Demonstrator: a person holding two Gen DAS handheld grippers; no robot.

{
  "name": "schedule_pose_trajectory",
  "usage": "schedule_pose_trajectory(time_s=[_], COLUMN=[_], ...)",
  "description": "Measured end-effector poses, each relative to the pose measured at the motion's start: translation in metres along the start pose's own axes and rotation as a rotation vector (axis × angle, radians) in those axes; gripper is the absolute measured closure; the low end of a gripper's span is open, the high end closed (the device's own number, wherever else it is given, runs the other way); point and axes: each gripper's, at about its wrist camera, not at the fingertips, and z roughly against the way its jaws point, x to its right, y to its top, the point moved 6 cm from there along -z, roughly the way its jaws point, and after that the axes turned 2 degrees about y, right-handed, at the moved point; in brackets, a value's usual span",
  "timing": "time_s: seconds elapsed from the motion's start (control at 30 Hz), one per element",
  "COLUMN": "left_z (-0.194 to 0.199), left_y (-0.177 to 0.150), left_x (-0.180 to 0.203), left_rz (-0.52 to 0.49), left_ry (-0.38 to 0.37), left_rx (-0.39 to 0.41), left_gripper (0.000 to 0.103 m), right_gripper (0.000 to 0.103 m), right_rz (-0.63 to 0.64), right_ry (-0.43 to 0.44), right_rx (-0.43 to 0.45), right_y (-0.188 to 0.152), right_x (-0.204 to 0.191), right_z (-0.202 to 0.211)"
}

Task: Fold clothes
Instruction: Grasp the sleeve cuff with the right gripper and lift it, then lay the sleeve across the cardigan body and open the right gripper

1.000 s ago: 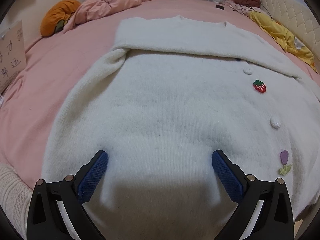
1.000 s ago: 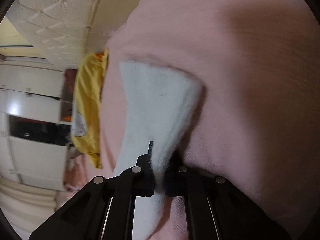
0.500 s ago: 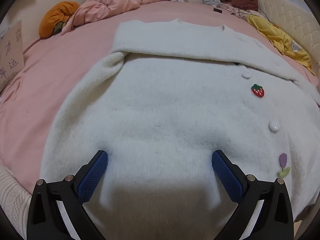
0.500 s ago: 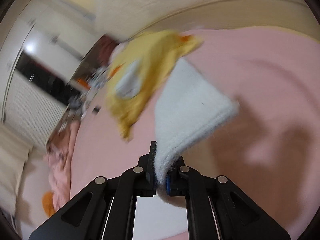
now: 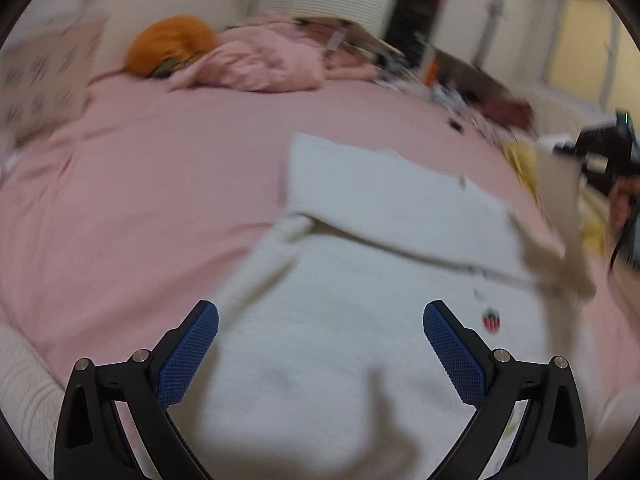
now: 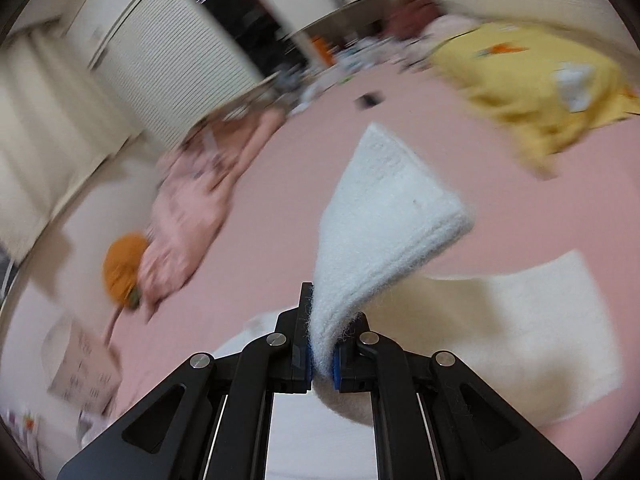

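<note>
The white knit cardigan (image 5: 340, 360) lies spread on the pink bed (image 5: 140, 200), directly under the left tongs (image 5: 320, 344), which gape empty above it. The right tongs (image 6: 322, 360) are clamped on its sleeve (image 6: 384, 208), lifted off the bed. It looks soft, light, floppy and stretchy; best pinched at cuffs and hem

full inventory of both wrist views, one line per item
white cardigan: 1, white, spread on the bed, one sleeve lifted
sleeve cuff: 1, white, pinched in the right gripper, raised off the bed
strawberry patch: 1, red, on the cardigan front
pink sheet: 1, pink, covering the bed
pink bedding heap: 1, pink, far end
orange cushion: 1, orange, far left
yellow garment: 1, yellow, far right
left gripper: 1, black with blue pads, open over the cardigan
right gripper: 1, black, shut on the cuff
</note>
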Motion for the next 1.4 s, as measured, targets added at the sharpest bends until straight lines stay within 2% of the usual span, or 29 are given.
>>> schedule_pose_trajectory(time_s=[0.07, 0.17, 0.3, 0.47, 0.63, 0.73, 0.8, 0.9, 0.93, 0.97, 1.03, 1.07, 1.13, 1.17, 1.2, 1.27, 1.4], left_z=[0.004, 0.007, 0.013, 0.011, 0.008, 0.01, 0.006, 0.002, 0.004, 0.006, 0.011, 0.011, 0.011, 0.011, 0.012, 0.011, 0.002], left_y=[0.007, 0.015, 0.022, 0.021, 0.018, 0.019, 0.017, 0.014, 0.015, 0.016, 0.017, 0.017, 0.015, 0.015, 0.016, 0.016, 0.01], left_x=[-0.017, -0.03, -0.036, -0.035, -0.042, -0.05, -0.054, -0.059, -0.061, -0.063, -0.068, -0.07, -0.072, -0.073, -0.073, -0.073, -0.067], left_rz=[0.084, 0.135, 0.156, 0.173, 0.22, 0.266, 0.289, 0.304, 0.313, 0.321, 0.341, 0.35, 0.366, 0.37, 0.37, 0.36, 0.317], left_ry=[0.014, 0.038, 0.029, -0.007, -0.017, -0.01, -0.009, 0.003, 0.007, 0.01, 0.012, 0.008, 0.0, -0.003, -0.001, 0.014, 0.027], left_rx=[0.027, 0.054, 0.093, 0.08, 0.061, 0.072, 0.058, 0.039, 0.049, 0.059, 0.088, 0.089, 0.089, 0.09, 0.096, 0.098, 0.053], left_gripper=[0.0, 0.0, 0.0, 0.0, 0.0, 0.0, 0.0, 0.0, 0.0, 0.0, 0.0, 0.0, 0.0, 0.0, 0.0, 0.0, 0.0], right_gripper=[0.096, 0.096, 0.096, 0.096, 0.096, 0.09, 0.081, 0.079, 0.079, 0.077, 0.076, 0.076, 0.062, 0.042, 0.029, 0.028, 0.028], right_rz=[0.044, 0.127, 0.184, 0.266, 0.595, 0.793, 0.925, 1.119, 1.157, 1.155, 1.069, 1.005, 0.861, 0.817, 0.773, 0.69, 0.483], right_ry=[0.026, 0.035, 0.022, -0.023, -0.164, -0.249, -0.306, -0.386, -0.374, -0.341, -0.188, -0.081, 0.113, 0.133, 0.153, 0.152, -0.024], right_rx=[-0.046, -0.135, -0.255, -0.344, -0.409, -0.444, -0.467, -0.496, -0.493, -0.496, -0.491, -0.468, -0.423, -0.387, -0.351, -0.276, -0.182], right_y=[-0.021, -0.06, -0.109, -0.161, -0.2, -0.222, -0.236, -0.255, -0.259, -0.261, -0.259, -0.254, -0.239, -0.227, -0.216, -0.191, -0.134], right_x=[-0.037, -0.083, -0.116, -0.135, -0.15, -0.159, -0.166, -0.177, -0.181, -0.185, -0.201, -0.212, -0.231, -0.232, -0.233, -0.226, -0.137], right_z=[-0.026, -0.061, -0.102, -0.134, -0.151, -0.16, -0.167, -0.175, -0.172, -0.168, -0.154, -0.142, -0.118, -0.111, -0.104, -0.092, -0.071])
